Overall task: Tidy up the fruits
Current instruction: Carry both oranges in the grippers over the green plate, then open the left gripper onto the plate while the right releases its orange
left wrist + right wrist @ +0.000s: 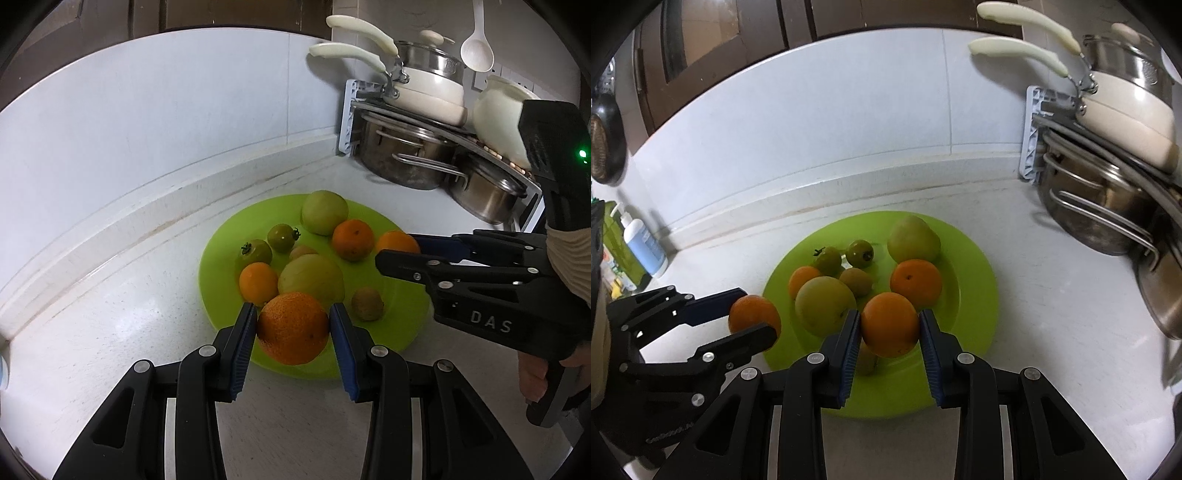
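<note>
- The white speckled stone bench (110,332) carries everything, with a white tiled wall (166,129) behind it.
- A rack of steel and cream-coloured pots (424,122) stands at the bench's far right corner.
- A round lime-green plastic plate (218,254) lies flat on the bench and holds most of the fruit.
- The left tool (293,326), black with blue ribbed pads, is closed onto a large orange (293,326) at the plate's near edge; whether the fruit is lifted or resting, I cannot tell.
- The right tool (889,325) grips a smaller smooth orange (889,325) between both pads, over the near half of the plate.
- 2 pale green apples (312,278) lie on the plate, 1 central, 1 at the far side.
- 2 more small oranges (352,239) lie loose among them.
- 2 small green tomatoes with stems (282,238) lie side by side toward the far left.
- 2 small brown fruits, 1 (366,304) near the right rim.
</note>
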### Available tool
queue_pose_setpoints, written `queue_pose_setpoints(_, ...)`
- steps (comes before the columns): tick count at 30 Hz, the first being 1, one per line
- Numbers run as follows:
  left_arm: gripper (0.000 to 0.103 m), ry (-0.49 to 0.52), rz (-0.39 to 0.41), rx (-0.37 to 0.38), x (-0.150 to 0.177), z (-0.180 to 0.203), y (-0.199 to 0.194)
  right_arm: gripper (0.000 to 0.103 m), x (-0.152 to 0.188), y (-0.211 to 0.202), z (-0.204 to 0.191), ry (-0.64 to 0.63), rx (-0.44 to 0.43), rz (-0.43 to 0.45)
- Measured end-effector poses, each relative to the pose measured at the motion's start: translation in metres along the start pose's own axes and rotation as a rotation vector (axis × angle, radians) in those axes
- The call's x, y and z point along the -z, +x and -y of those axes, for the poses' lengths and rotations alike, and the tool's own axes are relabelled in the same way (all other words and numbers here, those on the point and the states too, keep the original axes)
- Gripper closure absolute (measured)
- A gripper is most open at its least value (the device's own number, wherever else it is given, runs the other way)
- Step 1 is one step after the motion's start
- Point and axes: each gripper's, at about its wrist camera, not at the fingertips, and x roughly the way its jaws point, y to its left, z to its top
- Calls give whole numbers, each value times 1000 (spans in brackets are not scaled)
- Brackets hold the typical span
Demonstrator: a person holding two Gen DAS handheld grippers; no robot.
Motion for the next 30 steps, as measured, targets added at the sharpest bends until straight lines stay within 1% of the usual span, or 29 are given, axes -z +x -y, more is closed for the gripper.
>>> queue_pose_setpoints(7, 63, 3, -8, 6, 1, -2, 9, 70, 0, 19, -2, -3, -10, -31)
queue_pose_setpoints(15, 63, 1, -7, 6, 2, -4, 16, 70, 0, 29, -1, 0, -3, -51)
queue_pose_setpoints(16, 62, -2, -4, 7, 1, -5, 16, 70, 0, 30, -1, 3, -3, -52)
queue_pose_setpoints(19, 56, -11, -1, 5, -1, -8, 15, 69, 1, 29, -2, 6, 3, -52)
queue_pose_setpoints(22, 55, -22, -3, 7, -2, -11, 14, 65, 1, 27, -2, 10, 2, -50)
queue_pose_setpoints(30, 50, -36, 17, -2, -1, -12, -1, 65, 3, 12, -7, 9, 13, -35)
